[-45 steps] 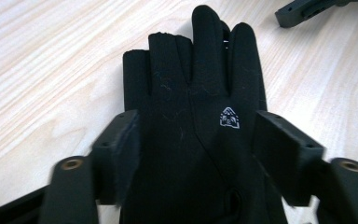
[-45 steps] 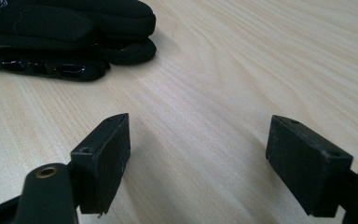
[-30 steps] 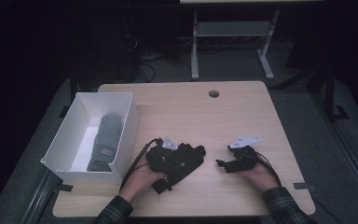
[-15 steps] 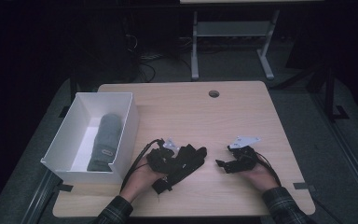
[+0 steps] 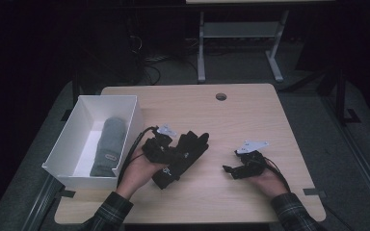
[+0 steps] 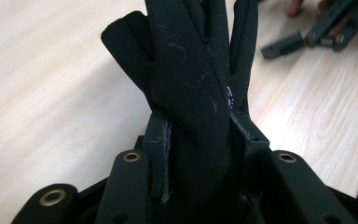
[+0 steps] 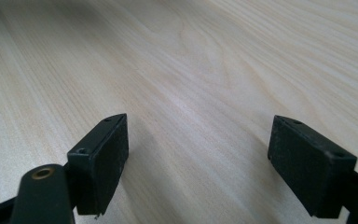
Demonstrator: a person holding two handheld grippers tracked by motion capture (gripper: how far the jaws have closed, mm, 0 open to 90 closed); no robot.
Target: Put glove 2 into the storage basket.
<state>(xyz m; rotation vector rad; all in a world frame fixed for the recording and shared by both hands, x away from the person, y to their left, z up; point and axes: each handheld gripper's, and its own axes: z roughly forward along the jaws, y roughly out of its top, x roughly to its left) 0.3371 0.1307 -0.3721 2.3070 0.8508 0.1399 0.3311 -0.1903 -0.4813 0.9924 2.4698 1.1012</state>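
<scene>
1. My left gripper [image 5: 166, 153] is clamped on a black glove [image 5: 185, 156]; the left gripper view shows both pads pressing the fabric, glove fingers [image 6: 186, 56] pointing straight out past the jaws. The jaws have just been closing, and the glove sits between them.
2. The glove's long axis runs along the gripper's own axis, cuff end back toward my left hand [image 5: 139, 168], fingertips ahead and away from it.
3. The white box [image 5: 77, 120] lies just off the gripper's outer side, away from my other hand. That's the relation my next move turns on: I judge a short swing that way drops the glove in.
4. The box already holds one grey rolled cloth item [image 5: 108, 147], lying lengthwise; there's bare floor beside it.
5. My right gripper [image 5: 231, 169] is spread wide with nothing between the jaws, just wooden tabletop [image 7: 191, 70] ahead. It's well apart from the glove and farther from the box, so the left does this.
</scene>
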